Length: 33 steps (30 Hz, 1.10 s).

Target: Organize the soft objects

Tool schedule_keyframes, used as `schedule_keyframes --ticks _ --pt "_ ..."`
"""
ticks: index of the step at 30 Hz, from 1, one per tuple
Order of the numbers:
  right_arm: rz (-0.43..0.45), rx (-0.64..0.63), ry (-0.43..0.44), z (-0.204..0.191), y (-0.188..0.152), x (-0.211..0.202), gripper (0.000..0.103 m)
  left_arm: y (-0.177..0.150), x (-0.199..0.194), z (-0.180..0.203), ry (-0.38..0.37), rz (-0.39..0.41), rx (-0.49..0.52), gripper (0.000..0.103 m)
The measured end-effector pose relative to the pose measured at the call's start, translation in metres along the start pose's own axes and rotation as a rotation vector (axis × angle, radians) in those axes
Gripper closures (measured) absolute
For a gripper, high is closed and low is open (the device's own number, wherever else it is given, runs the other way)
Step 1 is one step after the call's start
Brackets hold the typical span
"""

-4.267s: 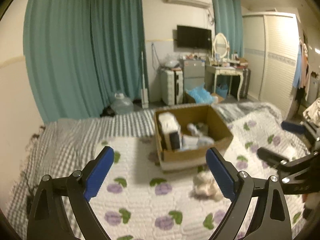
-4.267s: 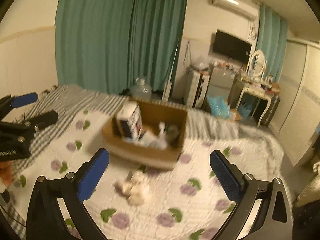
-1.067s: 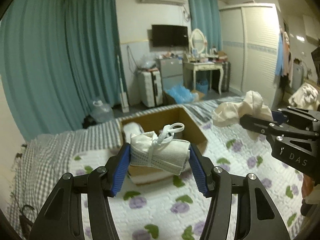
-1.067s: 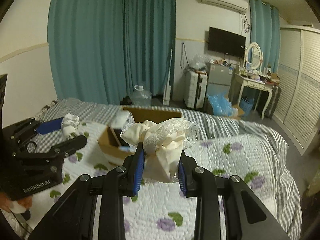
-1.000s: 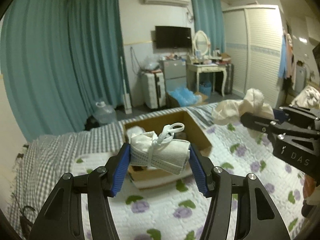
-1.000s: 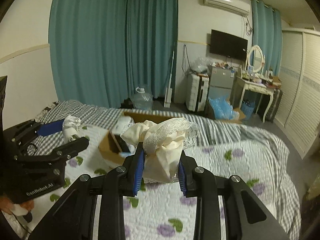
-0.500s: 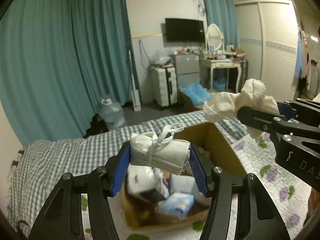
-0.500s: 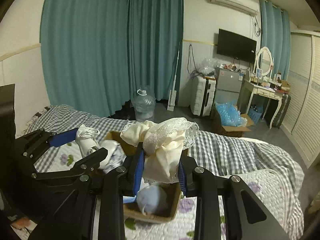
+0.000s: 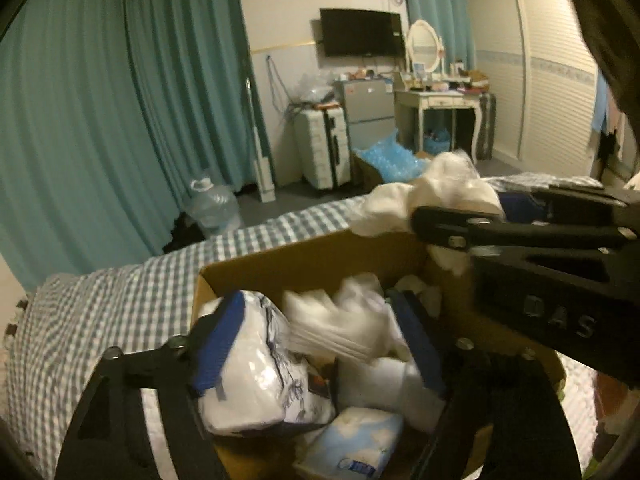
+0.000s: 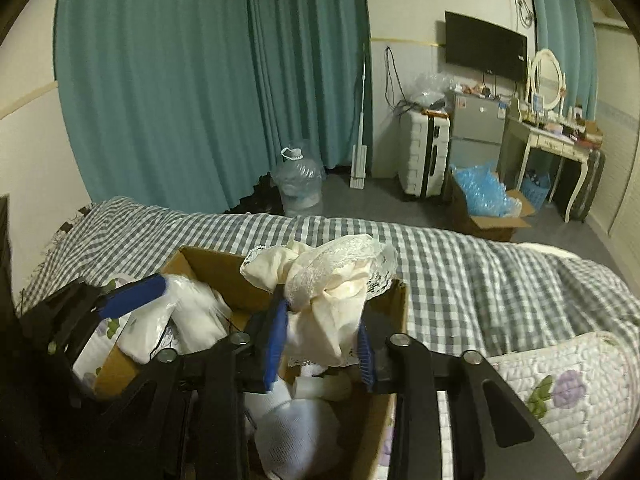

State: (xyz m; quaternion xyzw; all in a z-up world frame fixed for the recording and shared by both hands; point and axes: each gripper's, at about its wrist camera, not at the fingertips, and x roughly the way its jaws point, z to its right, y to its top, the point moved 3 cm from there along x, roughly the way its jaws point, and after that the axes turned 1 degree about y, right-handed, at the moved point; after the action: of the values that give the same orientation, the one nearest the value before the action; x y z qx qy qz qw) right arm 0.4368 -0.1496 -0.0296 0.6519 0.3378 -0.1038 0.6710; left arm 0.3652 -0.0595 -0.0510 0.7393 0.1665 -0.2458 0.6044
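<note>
A: What is held by the right gripper (image 10: 322, 344)?

B: A cream cloth bundle (image 10: 320, 284) is clamped between its blue pads (image 10: 275, 340). The bundle is knotted, with a band of white lace gathered across its top and a plain tail hanging down between the jaws. It is held above the far right part of the cardboard box (image 10: 216, 270).

A: And the left gripper (image 9: 320, 344)?

B: Its jaws are spread apart over the box (image 9: 316, 256), with the blue pads (image 9: 218, 344) set wide. A white rolled cloth (image 9: 340, 328) is seen between them, blurred, apart from both pads, so it is not gripped. Whether it is resting on the contents below cannot be told.

A: How is the rolled cloth described?

B: It is pale and ribbed along its length; finer detail is lost to blur.

A: What is seen inside the box?

B: A white plastic-wrapped pack (image 9: 260, 376) is stood at the left, a light blue tissue pack (image 9: 356, 448) is lain at the near edge, and other white soft items are piled at the middle and right. A rounded white knitted item (image 10: 296, 432) is seen at the near side in the right wrist view.

A: Where is the box placed?

B: On the bed, on the grey checked cover (image 10: 460, 264), with a quilt printed with purple flowers (image 10: 572, 392) at the near right
</note>
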Motion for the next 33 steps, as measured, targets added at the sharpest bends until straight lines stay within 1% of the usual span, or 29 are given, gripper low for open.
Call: schedule_keyframes --ticks 1,2,4,6,9,12,13,14,15,16,17,18,20,21,24,27,29,31,33 --pt "-0.003 0.01 -0.002 0.001 0.0 0.003 0.039 0.0 -0.004 0.002 0.003 0.002 0.001 0.021" --pt "0.0 0.02 -0.008 0.002 0.0 0.004 0.036 0.0 -0.007 0.001 0.003 0.003 -0.001 0.021" --pt "0.01 0.032 -0.011 0.002 0.0 -0.001 0.035 0.002 -0.015 0.0 0.0 -0.002 -0.011 0.021" --pt "0.018 0.027 -0.032 0.001 0.004 -0.012 0.035 0.006 -0.026 -0.005 0.006 -0.005 -0.028 0.021" --pt "0.049 0.032 -0.049 -0.001 0.012 -0.041 0.033 0.018 -0.058 -0.013 0.014 0.026 -0.05 0.021" --pt "0.093 0.03 -0.076 -0.004 0.025 -0.085 0.03 0.035 -0.107 -0.023 0.04 0.094 -0.066 0.021" --pt "0.12 0.026 -0.086 -0.006 0.03 -0.107 0.028 0.043 -0.13 -0.027 0.051 0.129 -0.072 0.021" --pt "0.137 0.023 -0.094 -0.008 0.035 -0.122 0.024 0.048 -0.144 -0.03 0.058 0.153 -0.076 0.021" --pt "0.159 0.017 -0.1 -0.012 0.039 -0.14 0.023 0.054 -0.166 -0.032 0.067 0.189 -0.083 0.021" --pt "0.195 0.011 -0.107 -0.017 0.044 -0.167 0.02 0.059 -0.186 -0.034 0.074 0.222 -0.089 0.018" --pt "0.213 0.006 -0.108 -0.02 0.046 -0.18 0.015 0.064 -0.208 -0.037 0.087 0.257 -0.098 0.012" --pt "0.248 -0.002 -0.113 -0.026 0.05 -0.206 0.012 0.068 -0.228 -0.04 0.108 0.295 -0.112 0.003" --pt "0.294 -0.015 -0.119 -0.034 0.052 -0.24 0.003 0.072 -0.268 -0.047 0.141 0.378 -0.139 0.003" --pt "0.335 -0.027 -0.122 -0.04 0.052 -0.266 0.0 0.072 -0.29 -0.049 0.149 0.417 -0.147 0.003" --pt "0.417 -0.058 -0.115 -0.056 0.043 -0.318 0.0 0.066 -0.326 -0.054 0.16 0.467 -0.155 0.002" --pt "0.456 -0.088 -0.125 -0.067 0.031 -0.348 0.0 0.053 -0.352 -0.052 0.156 0.505 -0.154 0.002" --pt "0.474 -0.118 -0.141 -0.074 0.018 -0.362 0.0 0.042 -0.358 -0.051 0.137 0.524 -0.155 0.002" --pt "0.482 -0.132 -0.141 -0.077 0.004 -0.369 0.0 0.03 -0.358 -0.049 0.148 0.532 -0.16 0.002" --pt "0.488 -0.123 -0.123 -0.075 -0.011 -0.372 0.0 0.017 -0.352 -0.049 0.152 0.532 -0.169 0.002"
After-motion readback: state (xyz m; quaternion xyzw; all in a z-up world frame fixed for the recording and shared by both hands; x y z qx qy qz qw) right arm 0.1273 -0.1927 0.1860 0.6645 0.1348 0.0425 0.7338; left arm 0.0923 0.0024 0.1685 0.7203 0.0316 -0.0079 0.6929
